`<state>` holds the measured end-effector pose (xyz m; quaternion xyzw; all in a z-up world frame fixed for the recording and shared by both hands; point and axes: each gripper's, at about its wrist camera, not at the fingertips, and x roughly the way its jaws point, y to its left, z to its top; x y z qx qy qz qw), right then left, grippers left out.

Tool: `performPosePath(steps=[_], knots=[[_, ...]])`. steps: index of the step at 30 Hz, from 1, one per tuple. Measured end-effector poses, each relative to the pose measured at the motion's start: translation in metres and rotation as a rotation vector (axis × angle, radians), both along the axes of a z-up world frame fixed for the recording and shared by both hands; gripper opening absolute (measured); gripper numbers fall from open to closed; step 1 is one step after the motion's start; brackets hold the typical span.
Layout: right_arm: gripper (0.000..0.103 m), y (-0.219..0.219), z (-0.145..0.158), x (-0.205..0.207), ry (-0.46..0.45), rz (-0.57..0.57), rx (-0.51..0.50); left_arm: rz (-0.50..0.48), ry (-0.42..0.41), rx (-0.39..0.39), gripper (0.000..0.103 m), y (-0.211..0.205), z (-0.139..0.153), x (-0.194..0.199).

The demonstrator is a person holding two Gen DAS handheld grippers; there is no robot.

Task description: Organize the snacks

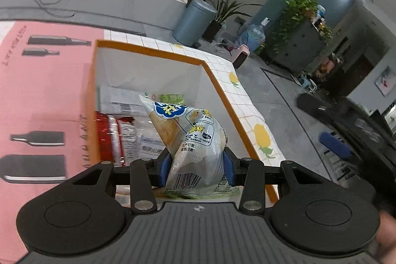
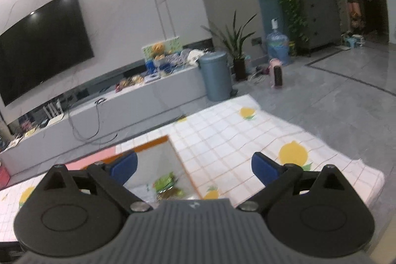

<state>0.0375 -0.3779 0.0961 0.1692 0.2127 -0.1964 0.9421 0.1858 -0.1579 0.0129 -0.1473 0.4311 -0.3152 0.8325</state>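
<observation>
My left gripper [image 1: 196, 168] clamps a pale snack bag [image 1: 195, 142] above the orange-rimmed box [image 1: 217, 81]. My right gripper [image 2: 194, 168] gapes wide, holding nothing, over the tablecloth [image 2: 222, 140].

I count one orange-rimmed box [image 1: 148, 51] on my surface [image 2: 235, 135]. Inside it I see one clear snack bag [image 1: 193, 140], one red packet [image 1: 111, 132], one green packet [image 2: 165, 181] and one white carton [image 1: 118, 98]. On the floor: one bin [image 2: 215, 76], one water jug [image 2: 277, 43].
</observation>
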Motion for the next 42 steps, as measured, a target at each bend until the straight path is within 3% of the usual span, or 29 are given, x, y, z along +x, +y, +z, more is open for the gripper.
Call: performPosePath(steps=[4, 10, 13, 15, 16, 17, 19, 23, 27, 32, 35, 38, 42], knots=[[0.096, -0.01, -0.007, -0.001, 0.014, -0.007, 0.031, 0.0, 0.029, 0.001, 0.048, -0.023, -0.01, 0.009], [0.096, -0.015, -0.014, -0.002, 0.036, -0.028, 0.043, 0.017, -0.029, 0.087, 0.049, -0.048, -0.015, 0.015], [0.096, -0.014, -0.012, -0.002, 0.025, -0.03, 0.038, -0.023, -0.042, 0.081, 0.051, -0.053, -0.015, 0.014], [0.096, -0.015, -0.013, -0.002, 0.023, -0.026, 0.045, -0.036, -0.08, 0.077, 0.074, -0.053, -0.01, 0.01], [0.096, -0.015, -0.013, -0.001, 0.025, -0.022, 0.046, -0.034, -0.12, 0.077, 0.098, -0.05, -0.007, 0.004], [0.096, -0.014, -0.014, 0.0, 0.032, -0.018, 0.042, -0.016, -0.169, 0.071, 0.103, -0.045, -0.003, -0.003], [0.096, -0.014, -0.014, 0.0, 0.042, -0.025, 0.028, 0.026, -0.25, 0.089, 0.103, -0.038, 0.004, -0.018], [0.096, -0.016, -0.012, -0.003, 0.043, -0.035, 0.022, 0.078, -0.339, 0.207, 0.103, -0.024, 0.02, -0.046], [0.096, -0.015, -0.009, -0.007, 0.039, -0.015, 0.028, 0.125, -0.428, 0.225, 0.103, 0.005, 0.036, -0.083], [0.096, -0.004, -0.008, -0.035, 0.058, 0.062, 0.089, 0.122, -0.413, 0.209, 0.103, 0.035, 0.056, -0.118], [0.1, 0.019, -0.013, -0.062, 0.095, 0.139, 0.116, 0.164, -0.355, 0.177, 0.103, 0.054, 0.063, -0.137], [0.1, 0.05, -0.025, -0.091, 0.167, 0.239, 0.098, 0.192, -0.299, 0.253, 0.103, 0.058, 0.066, -0.151], [0.1, 0.084, -0.034, -0.126, 0.261, 0.232, 0.019, 0.28, -0.308, 0.333, 0.103, 0.062, 0.067, -0.175]])
